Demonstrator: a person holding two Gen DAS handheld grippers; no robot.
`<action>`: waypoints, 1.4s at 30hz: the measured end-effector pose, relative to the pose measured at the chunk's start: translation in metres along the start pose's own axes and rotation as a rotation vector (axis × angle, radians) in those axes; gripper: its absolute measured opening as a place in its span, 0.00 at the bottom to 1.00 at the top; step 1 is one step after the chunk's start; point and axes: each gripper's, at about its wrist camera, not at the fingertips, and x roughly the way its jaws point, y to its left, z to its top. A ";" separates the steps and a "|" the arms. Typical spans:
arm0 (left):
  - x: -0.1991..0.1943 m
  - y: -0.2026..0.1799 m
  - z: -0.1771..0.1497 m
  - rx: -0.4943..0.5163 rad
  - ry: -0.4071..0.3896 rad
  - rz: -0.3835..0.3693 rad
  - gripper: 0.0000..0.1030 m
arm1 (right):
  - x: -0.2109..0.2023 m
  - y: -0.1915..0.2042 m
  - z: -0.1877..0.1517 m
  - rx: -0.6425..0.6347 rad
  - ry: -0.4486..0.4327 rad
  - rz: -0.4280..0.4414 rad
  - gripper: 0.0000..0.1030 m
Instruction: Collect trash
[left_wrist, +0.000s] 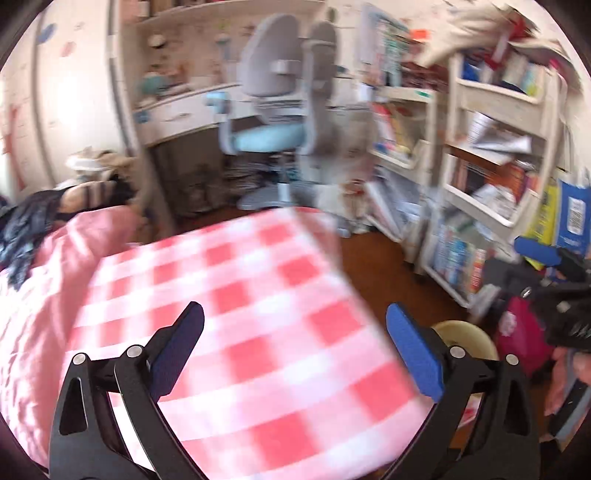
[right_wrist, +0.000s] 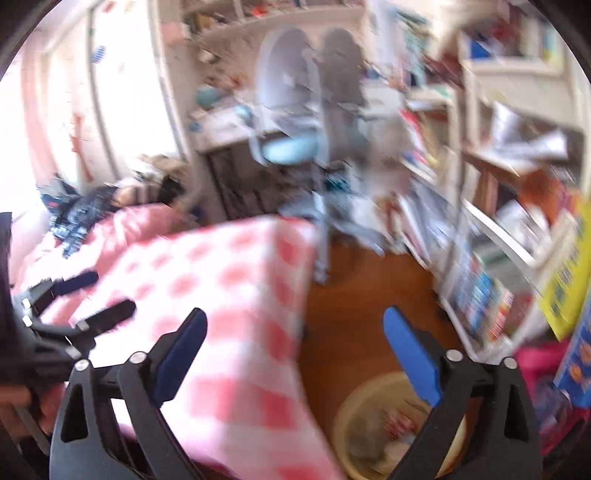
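Two claws, left claw (left_wrist: 295, 325) and right claw (right_wrist: 295, 332), both spread wide and empty, one checked blanket (left_wrist: 258, 314) beneath, one bin (right_wrist: 373, 424) on floor, one swivel chair (left_wrist: 273, 110), bookshelves (left_wrist: 491, 155) right

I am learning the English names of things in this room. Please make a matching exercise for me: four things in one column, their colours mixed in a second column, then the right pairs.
Things:
1. blanket
2. chair seat
3. bin
4. gripper pads

Colours:
A. pale yellow
B. dark blue
C. pink and white checks
D. light blue

Pairs: 1-C, 2-D, 3-A, 4-B
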 end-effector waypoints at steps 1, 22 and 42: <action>-0.005 0.021 -0.001 -0.027 -0.003 0.029 0.93 | 0.003 0.014 0.005 -0.006 -0.007 0.017 0.92; -0.041 0.205 -0.048 -0.322 0.001 0.272 0.93 | 0.051 0.150 -0.002 -0.322 -0.013 0.018 0.92; -0.039 0.199 -0.047 -0.305 -0.004 0.293 0.93 | 0.066 0.132 0.000 -0.250 0.042 -0.035 0.92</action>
